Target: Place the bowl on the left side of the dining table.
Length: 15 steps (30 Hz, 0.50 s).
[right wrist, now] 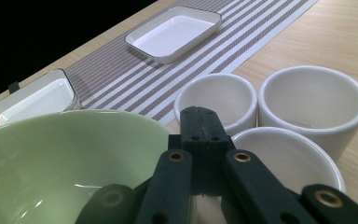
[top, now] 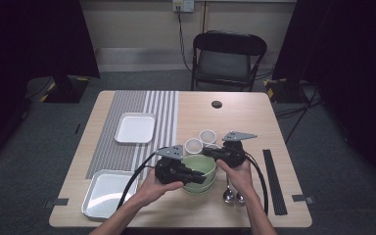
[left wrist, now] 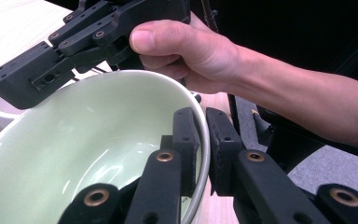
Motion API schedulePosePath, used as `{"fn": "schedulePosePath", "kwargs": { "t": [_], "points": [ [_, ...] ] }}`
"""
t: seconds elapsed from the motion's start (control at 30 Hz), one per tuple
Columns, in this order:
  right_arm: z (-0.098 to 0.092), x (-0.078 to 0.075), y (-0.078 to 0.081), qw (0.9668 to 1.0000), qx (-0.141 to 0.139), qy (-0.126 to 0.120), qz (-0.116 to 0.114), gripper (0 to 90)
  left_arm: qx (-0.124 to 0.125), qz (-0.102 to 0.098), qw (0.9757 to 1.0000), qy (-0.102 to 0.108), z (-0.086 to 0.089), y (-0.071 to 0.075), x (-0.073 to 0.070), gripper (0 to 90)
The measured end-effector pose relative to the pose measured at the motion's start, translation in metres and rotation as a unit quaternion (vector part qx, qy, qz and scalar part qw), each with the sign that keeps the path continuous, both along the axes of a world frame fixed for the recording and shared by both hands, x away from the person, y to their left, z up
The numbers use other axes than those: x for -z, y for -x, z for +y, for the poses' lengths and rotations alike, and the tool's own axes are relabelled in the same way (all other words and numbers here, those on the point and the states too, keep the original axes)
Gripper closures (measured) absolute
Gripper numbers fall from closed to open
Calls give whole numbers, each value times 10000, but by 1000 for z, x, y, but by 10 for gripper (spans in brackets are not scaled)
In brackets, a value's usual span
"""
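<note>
A pale green bowl [top: 199, 166] [left wrist: 74, 140] [right wrist: 51, 158] stands at the table's front middle, apparently nested on a second one. My left gripper [top: 200, 178] [left wrist: 203, 126] comes in from the left and is shut on the bowl's near rim, one jaw inside and one outside. My right gripper [top: 207, 152] [right wrist: 200, 121] reaches from the right to the far rim. Its jaws are shut together, with nothing visible between them. In the left gripper view the right gripper [left wrist: 9, 88] lies just over that rim, held by a hand.
Three white cups [top: 207, 136] [right wrist: 314, 105] cluster just behind the bowl. Two white trays [top: 135, 128] [top: 106, 192] lie on or beside a striped mat [top: 127, 147] at the left. Two spoons [top: 228, 195] rest right of the bowl. A folding chair [top: 227, 58] stands beyond the table.
</note>
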State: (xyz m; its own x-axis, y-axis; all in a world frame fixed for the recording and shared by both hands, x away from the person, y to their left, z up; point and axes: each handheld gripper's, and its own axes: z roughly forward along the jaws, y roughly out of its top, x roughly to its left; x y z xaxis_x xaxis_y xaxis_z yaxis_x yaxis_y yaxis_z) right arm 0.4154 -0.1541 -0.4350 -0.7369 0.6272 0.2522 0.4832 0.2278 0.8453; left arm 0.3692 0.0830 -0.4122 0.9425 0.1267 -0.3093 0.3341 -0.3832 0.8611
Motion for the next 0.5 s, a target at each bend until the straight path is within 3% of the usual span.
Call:
{"fn": "schedulePosePath", "kwargs": {
  "t": [0.27,0.37,0.5],
  "points": [
    [-1,-2,2,10000,-91,2,-13,864,13,-3,10000,-7,0,0,0,835],
    [2,-2,5,9997,-162,172,-27,863,17,-3,10000,-10,0,0,0,835],
    [3,-1,4,9998,-168,126,-9,863,-29,5,10000,-1,-1,1,0,832]
  ]
}}
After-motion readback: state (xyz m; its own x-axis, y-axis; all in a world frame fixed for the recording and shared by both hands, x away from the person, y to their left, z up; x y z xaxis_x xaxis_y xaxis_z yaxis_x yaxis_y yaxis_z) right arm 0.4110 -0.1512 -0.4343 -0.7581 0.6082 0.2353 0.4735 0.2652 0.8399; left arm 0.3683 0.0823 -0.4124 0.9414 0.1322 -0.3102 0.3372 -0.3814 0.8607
